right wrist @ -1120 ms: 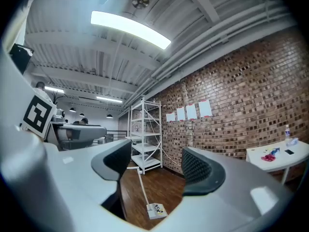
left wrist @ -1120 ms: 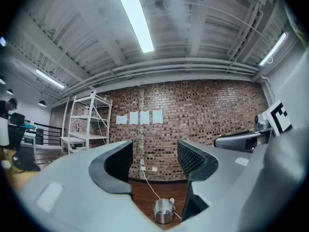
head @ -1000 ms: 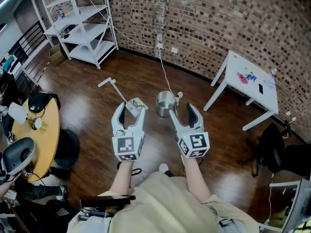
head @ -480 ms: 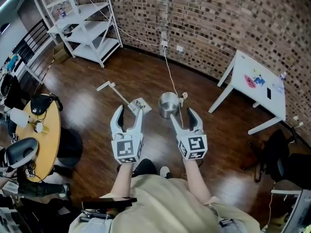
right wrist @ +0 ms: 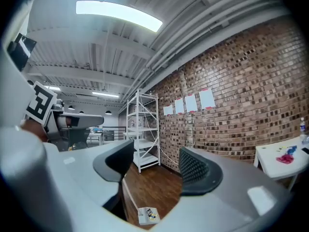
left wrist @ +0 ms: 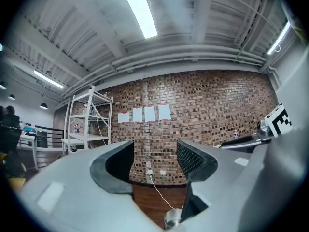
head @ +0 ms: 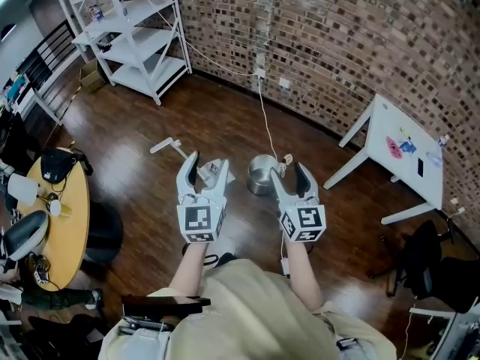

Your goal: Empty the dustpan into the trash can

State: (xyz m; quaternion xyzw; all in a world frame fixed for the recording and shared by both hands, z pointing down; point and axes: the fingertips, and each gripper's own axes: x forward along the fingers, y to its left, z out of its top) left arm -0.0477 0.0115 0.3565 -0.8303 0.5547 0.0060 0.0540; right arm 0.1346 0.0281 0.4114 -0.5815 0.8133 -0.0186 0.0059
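Shift since earlier frame: both grippers have travelled toward 12 o'clock in the head view, with the person stepping closer to the brick wall [head: 352,43]; the floor things now sit nearer the fingertips.
Left gripper [head: 208,165]: held level above the floor, fingers spread with only air between them; in its own view the wall shows through the gap.
Right gripper [head: 289,177]: held level, fingers parted but narrower, having just been closing; nothing stands between them.
Dustpan [head: 212,170]: lies flat on the wooden floor [head: 225,118] at 12 o'clock of the left gripper, its handle [head: 166,145] running off toward 10 o'clock; no finger touches it.
Trash can [head: 261,178]: small metal pail, upright on the floor at 3 o'clock of the dustpan, just beside it and at 11 o'clock of the right gripper.
Dustpan contents: small coloured scraps show on the pan in the right gripper view; what they are cannot be told.
Surroundings: white shelf unit [head: 131,32] at 10 o'clock, white tabletop [head: 409,152] at 3 o'clock, round wooden tabletop [head: 64,216] at 8 o'clock.
Done so far: approach only, by this reading.
Left to do: lower a gripper, grasp the handle, lift, tip the pan over the can, set it back.
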